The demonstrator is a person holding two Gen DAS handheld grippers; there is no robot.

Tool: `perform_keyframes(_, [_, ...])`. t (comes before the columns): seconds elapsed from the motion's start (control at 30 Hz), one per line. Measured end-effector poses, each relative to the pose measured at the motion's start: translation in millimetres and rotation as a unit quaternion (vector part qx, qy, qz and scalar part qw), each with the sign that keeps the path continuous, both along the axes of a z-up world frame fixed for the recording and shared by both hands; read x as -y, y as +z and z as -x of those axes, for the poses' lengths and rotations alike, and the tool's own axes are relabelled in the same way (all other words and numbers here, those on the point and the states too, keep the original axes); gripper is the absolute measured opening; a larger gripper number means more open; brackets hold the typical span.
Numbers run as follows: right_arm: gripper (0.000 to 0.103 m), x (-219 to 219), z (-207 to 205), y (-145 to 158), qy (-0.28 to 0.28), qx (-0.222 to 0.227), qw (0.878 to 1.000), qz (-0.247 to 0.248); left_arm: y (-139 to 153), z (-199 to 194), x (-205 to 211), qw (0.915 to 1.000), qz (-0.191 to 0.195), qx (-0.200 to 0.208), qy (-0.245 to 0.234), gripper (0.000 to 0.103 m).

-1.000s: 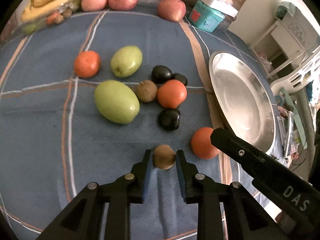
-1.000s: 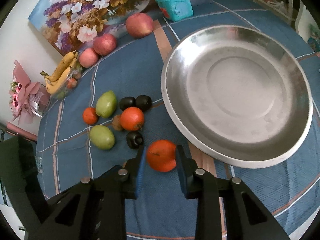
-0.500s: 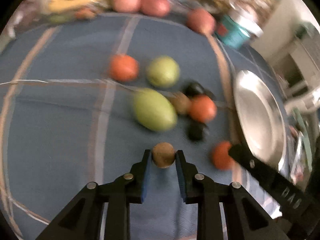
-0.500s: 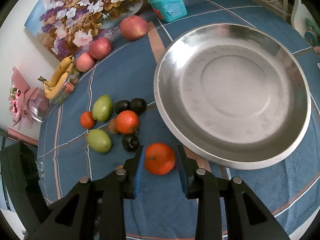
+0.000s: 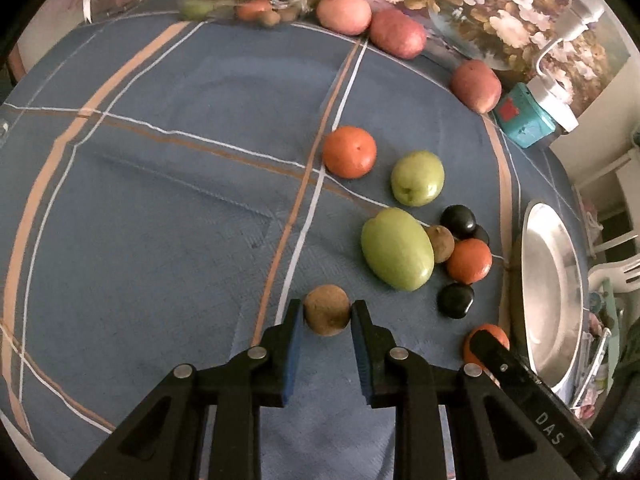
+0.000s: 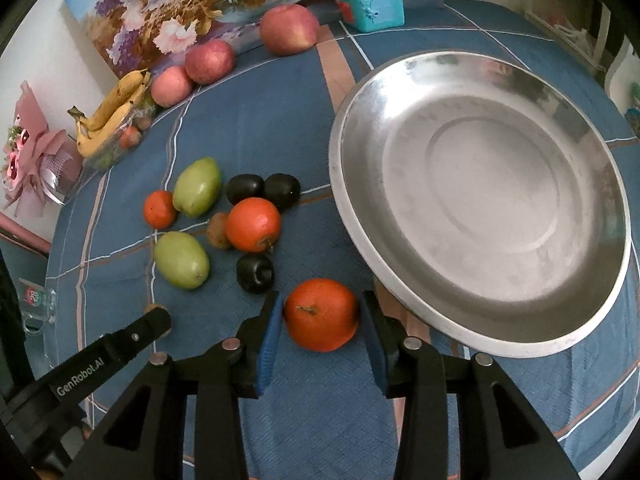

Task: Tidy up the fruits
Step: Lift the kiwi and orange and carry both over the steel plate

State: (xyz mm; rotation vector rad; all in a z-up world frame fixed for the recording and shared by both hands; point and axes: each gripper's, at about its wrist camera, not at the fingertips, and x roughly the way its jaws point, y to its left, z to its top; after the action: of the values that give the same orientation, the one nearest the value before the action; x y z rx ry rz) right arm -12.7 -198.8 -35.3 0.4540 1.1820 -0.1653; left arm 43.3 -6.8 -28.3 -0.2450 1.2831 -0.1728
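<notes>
**Both grippers loaded, the left one swung away from the cluster**

Over the last second the left gripper [image 5: 326, 316] had turned leftward while keeping its brown kiwi [image 5: 327, 315] pinched between both pads, jaws narrowed to the fruit's width. The loose fruit that had sat straight ahead of it now lay off to its right: the large green fruit [image 5: 397, 248], a second kiwi [image 5: 441, 243], an orange [image 5: 469, 255] and the dark plums [image 5: 455, 301]. The steel plate [image 5: 550, 288] showed only at the far right edge of that view.

The right gripper [image 6: 321, 316] had barely shifted. An orange [image 6: 321, 314] sat between its pads, jaws at middling width; the left pad touched the skin, while a thin gap seemed to remain at the right, so whether the grip was firm could not be told. Nor was it clear that the orange had left the blue tablecloth [image 6: 248, 128]. The plate [image 6: 596, 312], still bare, lay just to the right and beyond it.

By this reading, no fruit had yet reached the plate. The right hand looked closest to a first delivery; the left had picked its kiwi but was pointed away from the plate.
</notes>
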Motion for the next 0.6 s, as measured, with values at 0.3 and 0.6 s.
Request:
perform_keyframes(0.3, [0.041, -0.1, 1.9, 3.8, 0.000, 0.013, 0.999, -0.038, 11.8, -4.7, -15.0, 0.9996, 0.003, 0.023, 0.018, 0.026])
perform_keyframes(0.6, [0.041, -21.6, -16.7, 57.8, 0.023, 0.061, 0.997, 0.034, 27.8, -22.3, -25.8, 0.9971, 0.014, 0.046, 0.060, 0.026])
